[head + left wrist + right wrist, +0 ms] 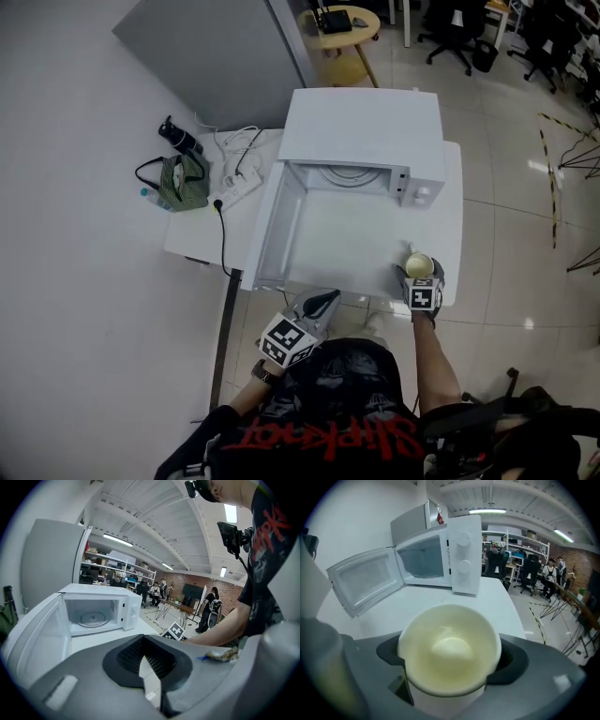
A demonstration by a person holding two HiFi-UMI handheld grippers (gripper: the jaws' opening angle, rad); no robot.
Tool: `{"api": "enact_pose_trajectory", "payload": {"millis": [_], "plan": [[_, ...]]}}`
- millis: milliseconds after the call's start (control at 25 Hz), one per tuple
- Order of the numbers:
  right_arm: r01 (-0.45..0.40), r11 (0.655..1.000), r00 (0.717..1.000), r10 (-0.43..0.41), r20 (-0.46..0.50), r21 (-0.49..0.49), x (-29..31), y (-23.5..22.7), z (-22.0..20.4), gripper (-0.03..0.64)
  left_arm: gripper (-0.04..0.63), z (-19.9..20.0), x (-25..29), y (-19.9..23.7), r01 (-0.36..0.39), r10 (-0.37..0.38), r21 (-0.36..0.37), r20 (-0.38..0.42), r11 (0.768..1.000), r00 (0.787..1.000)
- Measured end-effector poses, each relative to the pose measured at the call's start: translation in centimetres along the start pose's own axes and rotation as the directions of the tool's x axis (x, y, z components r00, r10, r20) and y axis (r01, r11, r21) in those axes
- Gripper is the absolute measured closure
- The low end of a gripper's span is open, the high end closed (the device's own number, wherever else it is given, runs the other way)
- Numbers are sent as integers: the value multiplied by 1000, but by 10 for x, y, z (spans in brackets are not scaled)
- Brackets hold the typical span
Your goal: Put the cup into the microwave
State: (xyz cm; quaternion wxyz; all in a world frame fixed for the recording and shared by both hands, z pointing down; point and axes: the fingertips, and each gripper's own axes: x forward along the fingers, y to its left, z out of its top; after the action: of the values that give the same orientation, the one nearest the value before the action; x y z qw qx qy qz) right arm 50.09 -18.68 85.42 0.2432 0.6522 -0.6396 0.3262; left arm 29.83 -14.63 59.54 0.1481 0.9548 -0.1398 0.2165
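Note:
A white microwave [366,131] stands on the white table [453,234] with its door [272,225] swung wide open to the left and its chamber bare. The cream paper cup [419,265] stands upright near the table's front right edge, empty inside. My right gripper [421,274] reaches in from the front, and its jaws hug the cup [449,653] on both sides. The open microwave [461,555] lies beyond it. My left gripper [323,302] hovers at the front edge below the door, jaws together and holding nothing. It faces the microwave [101,604].
A power strip [236,189] with cables, a green bag [183,181] and a black bottle [180,136] lie on the table's left end. A grey cabinet [216,47] stands behind. A round wooden table [339,28] and office chairs [455,28] stand on the floor beyond.

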Motion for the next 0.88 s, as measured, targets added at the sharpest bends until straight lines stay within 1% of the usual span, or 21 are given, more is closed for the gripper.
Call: {"api": "enact_pose_trajectory", "payload": {"millis": [160,280,360,440,480,560,680,720,800,880], "plan": [[-39,996,999,38,-16,-82,-4,13,5,140,597,2,-2,7,-18,18,-21,7,1000,1000],[-98,988,995,101,20,-117,-24,38,18,140,597,7,1,12,-18,19,-27,28,999,999],[-142,976,987,153,54,-167,-43,65,32,140,597,10,4,17,-8,9,-32,36,999,999],[-190,952,974,214,74,-241,-64,97,43,140,597,12,7,17,13,-12,-33,39,999,999],[-216,934,966,247,78,-286,-75,115,47,140,597,13,7,17,20,-19,-30,41,999,999],[-251,884,949,305,80,-395,-95,151,56,140,597,15,5,17,21,-20,-25,50,999,999],[-250,788,927,363,96,-563,-116,195,79,138,597,19,-1,26,-1,3,-27,75,1000,997],[-245,760,918,381,107,-602,-121,207,90,138,597,19,-5,31,-14,17,-31,84,999,996],[-236,716,899,417,132,-657,-128,227,115,138,597,18,-17,45,-49,54,-44,103,998,993],[-231,689,878,452,159,-687,-130,243,141,138,597,16,-33,58,-95,103,-72,117,993,988]]}}
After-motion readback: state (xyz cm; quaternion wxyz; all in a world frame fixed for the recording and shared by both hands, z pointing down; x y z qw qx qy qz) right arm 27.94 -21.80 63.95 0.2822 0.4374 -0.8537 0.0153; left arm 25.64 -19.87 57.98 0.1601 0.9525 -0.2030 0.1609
